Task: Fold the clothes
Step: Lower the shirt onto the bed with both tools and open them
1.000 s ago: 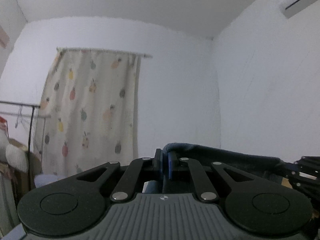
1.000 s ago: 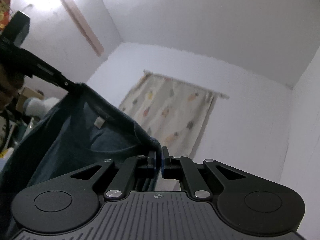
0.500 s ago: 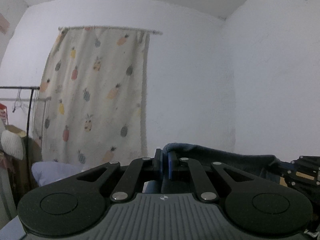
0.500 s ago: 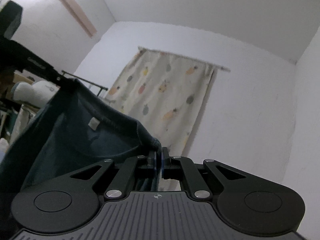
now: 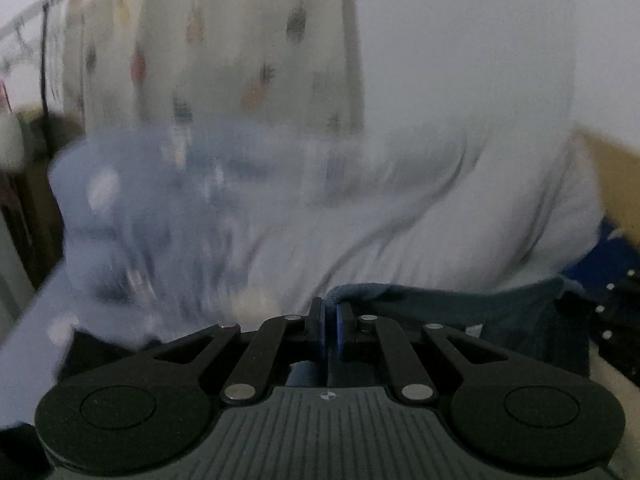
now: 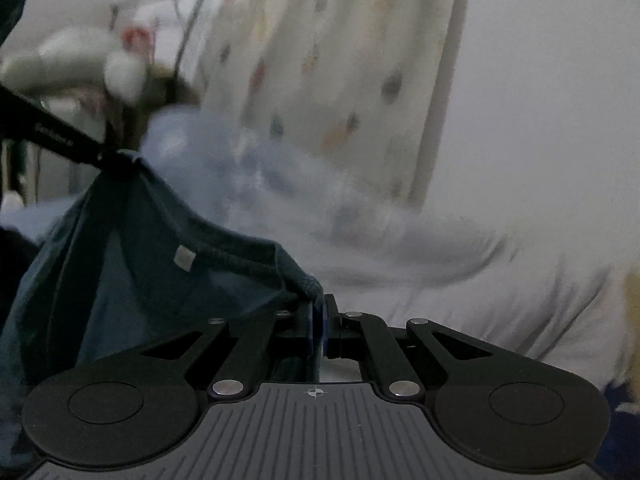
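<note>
A dark blue T-shirt [image 6: 132, 264] hangs stretched between my two grippers, neckline up, with a small grey label inside the collar. My right gripper [image 6: 318, 316] is shut on one shoulder edge of the shirt. My left gripper [image 5: 329, 316] is shut on the other shoulder edge [image 5: 440, 308]. In the right wrist view the left gripper [image 6: 108, 158] shows at the upper left, pinching the cloth. In the left wrist view the right gripper [image 5: 608, 320] shows at the right edge. The lower part of the shirt is hidden.
A bed with rumpled pale bedding [image 5: 360, 216] lies ahead, with a bluish patterned pillow [image 5: 132, 200] at its left. A fruit-print curtain [image 5: 224, 40] hangs behind. A clothes rail [image 6: 180, 0] and white plush things [image 6: 80, 60] stand at left. Both views are motion-blurred.
Both grippers have tipped down fast, still holding the shirt. The views have swung from the ceiling and upper walls to the bed and bedding.
</note>
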The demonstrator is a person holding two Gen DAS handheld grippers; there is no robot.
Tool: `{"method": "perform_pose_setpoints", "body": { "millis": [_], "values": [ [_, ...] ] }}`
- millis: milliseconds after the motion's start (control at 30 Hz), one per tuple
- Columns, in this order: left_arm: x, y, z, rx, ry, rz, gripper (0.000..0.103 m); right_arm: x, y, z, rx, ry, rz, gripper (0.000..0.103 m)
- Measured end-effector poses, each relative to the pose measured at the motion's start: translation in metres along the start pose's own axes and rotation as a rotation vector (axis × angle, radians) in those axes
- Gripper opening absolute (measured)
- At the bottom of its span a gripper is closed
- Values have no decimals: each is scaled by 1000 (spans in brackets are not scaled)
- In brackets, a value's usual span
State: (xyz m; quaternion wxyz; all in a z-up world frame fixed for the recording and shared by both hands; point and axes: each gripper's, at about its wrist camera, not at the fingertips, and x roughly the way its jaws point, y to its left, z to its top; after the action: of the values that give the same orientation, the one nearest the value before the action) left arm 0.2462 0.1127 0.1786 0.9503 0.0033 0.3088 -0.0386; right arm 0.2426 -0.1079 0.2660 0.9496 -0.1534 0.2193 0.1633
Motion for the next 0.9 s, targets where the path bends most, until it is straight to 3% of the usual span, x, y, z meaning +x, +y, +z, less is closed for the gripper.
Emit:
{"method": "perform_pose_setpoints", "body": {
  "millis": [167, 333, 467, 533, 667, 700, 733, 767, 800, 833, 900],
  "values": [
    [131, 6, -30, 22, 182, -9, 8, 101, 3, -75, 82, 215, 36, 5],
    [203, -10, -70, 93, 273, 30, 8, 193, 5, -118, 152, 359, 68, 5],
    [245, -11, -95, 123, 310, 36, 9, 234, 10, -153, 211, 407, 93, 5],
    [254, -11, -104, 131, 309, 33, 20, 242, 15, -155, 234, 364, 79, 8],
    [249, -5, -112, 147, 256, 18, 27, 250, 16, -165, 372, 331, 72, 10],
    [245, -2, -113, 150, 245, 24, 37, 251, 15, -165, 398, 327, 67, 16],
    [240, 2, -113, 148, 235, 16, 52, 251, 16, -166, 424, 324, 53, 35],
    [233, 8, -113, 135, 229, -12, 59, 251, 15, -169, 452, 324, 41, 51],
    [226, 14, -113, 122, 223, -41, 80, 250, 15, -170, 477, 320, 34, 79],
    [218, 18, -112, 114, 215, -60, 93, 247, 15, -168, 489, 308, 41, 92],
    [201, 22, -105, 119, 200, -67, 98, 238, 18, -161, 471, 298, 45, 97]
  ]
}}
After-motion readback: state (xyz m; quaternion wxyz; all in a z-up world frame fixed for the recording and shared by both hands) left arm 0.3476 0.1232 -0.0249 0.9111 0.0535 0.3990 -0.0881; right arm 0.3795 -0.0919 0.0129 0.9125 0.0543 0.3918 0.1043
